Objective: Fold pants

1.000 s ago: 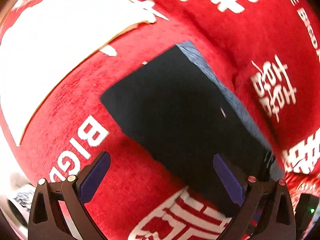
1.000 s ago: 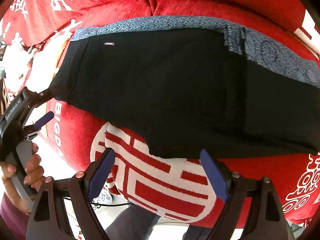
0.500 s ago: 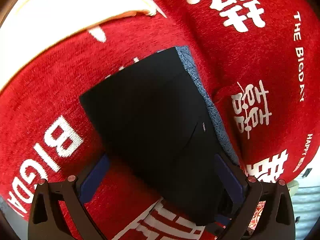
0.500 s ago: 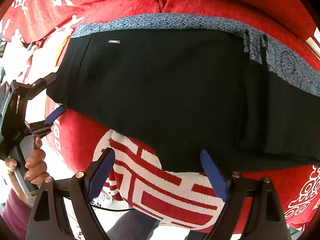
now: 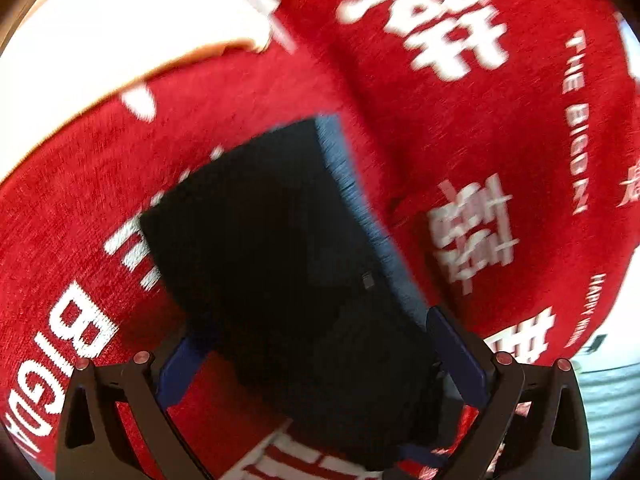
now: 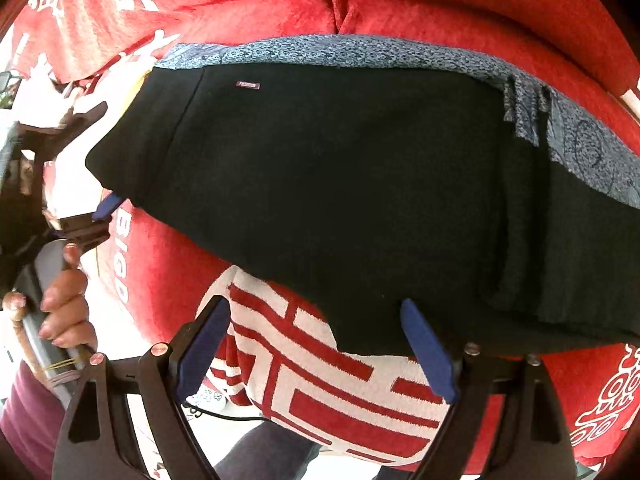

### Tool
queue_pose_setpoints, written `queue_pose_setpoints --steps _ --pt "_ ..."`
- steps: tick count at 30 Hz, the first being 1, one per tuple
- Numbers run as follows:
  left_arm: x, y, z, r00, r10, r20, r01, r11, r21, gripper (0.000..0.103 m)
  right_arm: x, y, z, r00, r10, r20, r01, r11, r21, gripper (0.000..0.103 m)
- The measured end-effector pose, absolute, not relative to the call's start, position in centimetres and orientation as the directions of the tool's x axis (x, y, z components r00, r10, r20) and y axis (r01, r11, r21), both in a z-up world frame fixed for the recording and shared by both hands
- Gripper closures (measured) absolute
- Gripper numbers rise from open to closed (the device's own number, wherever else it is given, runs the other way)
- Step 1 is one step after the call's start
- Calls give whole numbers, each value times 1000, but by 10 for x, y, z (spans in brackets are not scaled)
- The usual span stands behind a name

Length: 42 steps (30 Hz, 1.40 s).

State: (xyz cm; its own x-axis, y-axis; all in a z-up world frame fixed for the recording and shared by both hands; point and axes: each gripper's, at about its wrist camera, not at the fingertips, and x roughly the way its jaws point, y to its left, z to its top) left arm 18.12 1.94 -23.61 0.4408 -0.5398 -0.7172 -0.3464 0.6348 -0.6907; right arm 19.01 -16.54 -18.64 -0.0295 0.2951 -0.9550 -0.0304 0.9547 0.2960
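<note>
Black pants [image 6: 340, 192], folded lengthwise, blue patterned lining showing along the far edge; lie across a red blanket [image 6: 168, 256] printed with white characters, reaching nearly to its near edge. Left gripper [image 5: 320, 356]: jaws wide, straddling the pants' end, pads not pressing. Right gripper [image 6: 320, 344]: jaws wide, empty, at the pants' near hem. Bare blanket lies beyond the far edge.

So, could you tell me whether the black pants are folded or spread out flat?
Folded: the pants lie doubled on the red blanket, their blue patterned layer showing along the far edge.
</note>
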Motion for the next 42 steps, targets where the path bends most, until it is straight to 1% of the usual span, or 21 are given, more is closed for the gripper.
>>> queue_pose_setpoints --steps 3,4,5,6,7,8,9,12,13,15,17,19,24,28,31,33,38,40,41,42 --pt "183 19 -248 411 -540 -734 -394 621 -677 1 193 -165 -181 -15 313 -950 -49 948 313 13" --pt "183 17 -245 414 -520 -747 -399 634 -662 4 194 -164 -178 -6 320 -947 -64 945 320 13" --pt "183 15 -241 402 -487 -775 -403 666 -628 13 196 -164 -175 2 324 -946 -79 943 322 13" --pt "185 10 -237 380 -436 -816 -405 714 -571 31 197 -164 -172 7 325 -946 -89 942 323 13" --pt "186 7 -234 370 -399 -839 -396 749 -531 40 201 -165 -169 14 328 -945 -104 940 325 13" --pt "186 4 -230 367 -365 -856 -376 783 -495 56 204 -166 -166 18 331 -944 -110 939 327 13" --pt "187 -3 -223 361 -294 -885 -337 844 -418 69 210 -169 -161 28 340 -940 -114 936 334 13" --pt "184 -25 -206 395 -175 -902 -202 941 -270 71 233 -180 -145 61 380 -923 -100 922 373 13" --pt "181 -40 -199 423 -110 -899 -131 975 -181 71 241 -182 -140 67 395 -916 -94 917 388 13" --pt "174 -65 -190 476 -21 -879 -25 999 -37 71 263 -181 -130 73 424 -903 -98 904 417 13" --pt "165 -82 -186 514 19 -858 52 997 53 71 282 -171 -121 61 451 -891 -128 888 441 13" --pt "161 -93 -184 534 42 -844 86 991 104 71 302 -148 -116 8 479 -878 -181 864 470 12" --pt "160 -92 -185 545 60 -836 108 984 141 71 335 -79 -113 -129 509 -851 -303 797 523 12" --pt "161 -94 -186 548 68 -834 118 980 157 71 350 -23 -119 -225 490 -842 -382 751 539 12" --pt "162 -94 -186 546 69 -835 115 981 157 71 356 13 -137 -317 441 -840 -411 734 540 12" --pt "161 -95 -186 548 71 -833 116 980 161 71 358 31 -153 -368 381 -848 -435 736 519 12" --pt "160 -100 -184 551 78 -831 126 976 176 71 362 43 -185 -418 263 -870 -444 776 448 13" --pt "163 -100 -185 535 74 -841 129 977 168 71 363 35 -192 -428 255 -867 -432 785 444 34" --pt "164 -100 -186 525 78 -847 126 978 168 71 362 30 -193 -442 298 -846 -406 774 485 62" --pt "164 -101 -185 523 79 -849 127 977 169 71 362 23 -191 -439 326 -837 -391 770 504 77"
